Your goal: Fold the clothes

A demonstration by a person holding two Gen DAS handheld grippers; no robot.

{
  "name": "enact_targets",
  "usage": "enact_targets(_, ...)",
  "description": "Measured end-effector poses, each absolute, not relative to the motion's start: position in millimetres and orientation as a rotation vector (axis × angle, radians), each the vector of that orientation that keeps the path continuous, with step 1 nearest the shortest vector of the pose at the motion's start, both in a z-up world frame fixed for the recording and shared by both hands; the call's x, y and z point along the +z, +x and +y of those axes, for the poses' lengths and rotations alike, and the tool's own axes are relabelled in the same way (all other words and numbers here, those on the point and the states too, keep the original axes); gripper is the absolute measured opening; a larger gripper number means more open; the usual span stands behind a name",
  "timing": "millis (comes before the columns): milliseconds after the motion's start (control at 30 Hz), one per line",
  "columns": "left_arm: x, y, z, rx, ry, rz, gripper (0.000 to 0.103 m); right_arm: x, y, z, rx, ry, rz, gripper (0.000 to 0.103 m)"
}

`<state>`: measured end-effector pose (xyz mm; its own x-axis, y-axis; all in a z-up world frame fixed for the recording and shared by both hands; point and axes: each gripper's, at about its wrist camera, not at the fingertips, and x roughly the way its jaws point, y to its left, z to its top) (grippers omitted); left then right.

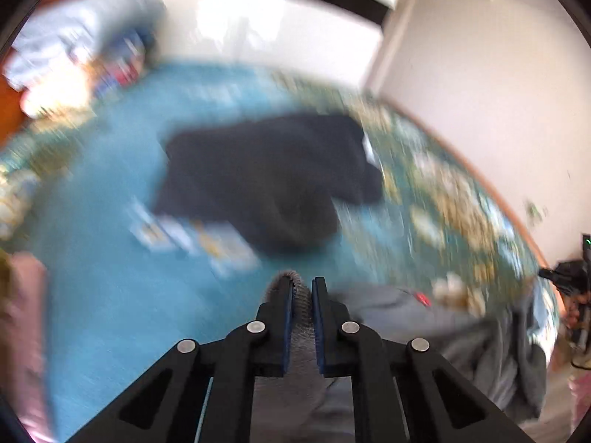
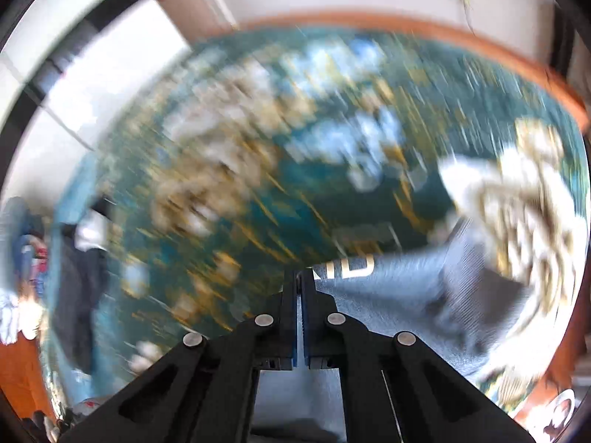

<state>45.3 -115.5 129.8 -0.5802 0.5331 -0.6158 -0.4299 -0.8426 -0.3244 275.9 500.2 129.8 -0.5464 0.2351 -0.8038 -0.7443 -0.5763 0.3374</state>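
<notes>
While the grey garment (image 1: 461, 339) hangs over the blue bedspread (image 1: 110, 295), pinched in the left gripper (image 1: 303, 288) and seemingly the nearly-closed right gripper (image 2: 300, 277), even tension should be kept.

Both views motion-blurred. Teal-blue bedspread with cream and gold floral border (image 1: 85, 313) covers bed. Orange-brown wooden bed frame edge (image 2: 424, 27) curves along far side, plain white wall (image 1: 480, 92) behind it. Bright window with dark frame (image 1: 236, 18) at far end, daylight glaring through. Orange-brown floor (image 2: 22, 376) at lower left of right view.
</notes>
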Motion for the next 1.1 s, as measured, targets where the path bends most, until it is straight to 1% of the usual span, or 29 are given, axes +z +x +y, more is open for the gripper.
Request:
enact_targets(33, 141.5, 40.2, -128.9, 2.419, -0.959, -0.213, 0.011, 149.7, 267.7, 497.8, 2.192, -0.927, 0.874, 0.000)
enact_targets(100, 149.2, 28.8, -144.1, 2.495, -0.932, -0.207, 0.011, 180.3, 245.9, 492.4, 2.263, -0.856, 0.794, 0.000)
enact_targets(200, 141.1, 11.4, -164.8, 2.554, -0.988, -0.208, 0.011, 213.2, 209.5, 483.5, 2.341, -0.795, 0.692, 0.000)
enact_targets(300, 112.0, 2.3, -172.2, 2.524, -1.089, -0.234, 0.011, 196.7, 173.7, 469.7, 2.372, -0.939, 0.690, 0.000)
enact_targets(467, 86.3, -1.7, -174.7, 2.501, -1.141, -0.301, 0.011, 118.2, 154.3, 452.2, 2.282, -1.278, 0.730, 0.000)
enact_targets(567, 78.9, -2.3, -176.9, 2.485, -1.152, -0.347, 0.011, 77.1, 166.4, 464.9, 2.138, -1.356, 0.803, 0.001)
enact_targets(667, 77.7, -4.8, -179.1, 2.472, -1.162, -0.369, 0.012, 55.5, 180.1, 485.2, 2.011, -1.345, 0.939, 0.013)
enact_targets(700, 76.5, -5.1, -180.3, 2.469, -1.167, -0.372, 0.012, 52.1, 185.3, 490.1, 1.980, -1.321, 0.995, 0.024)
enact_targets(733, 75.0, -4.5, -181.4, 2.466, -1.173, -0.377, 0.012, 49.8, 190.0, 494.0, 1.953, -1.298, 1.039, 0.040)
enact_targets(800, 72.0, -3.0, -183.3, 2.459, -1.183, -0.386, 0.013, 48.7, 198.0, 498.4, 1.917, -1.256, 1.093, 0.054)
enact_targets(967, 62.8, -2.1, -185.9, 2.452, -1.205, -0.413, 0.013, 53.2, 205.1, 501.9, 1.826, -1.234, 1.092, 0.054)
enact_targets(1100, 58.6, -2.2, -185.7, 2.447, -1.219, -0.422, 0.014, 42.8, 197.0, 508.3, 1.743, -1.231, 1.128, 0.054)
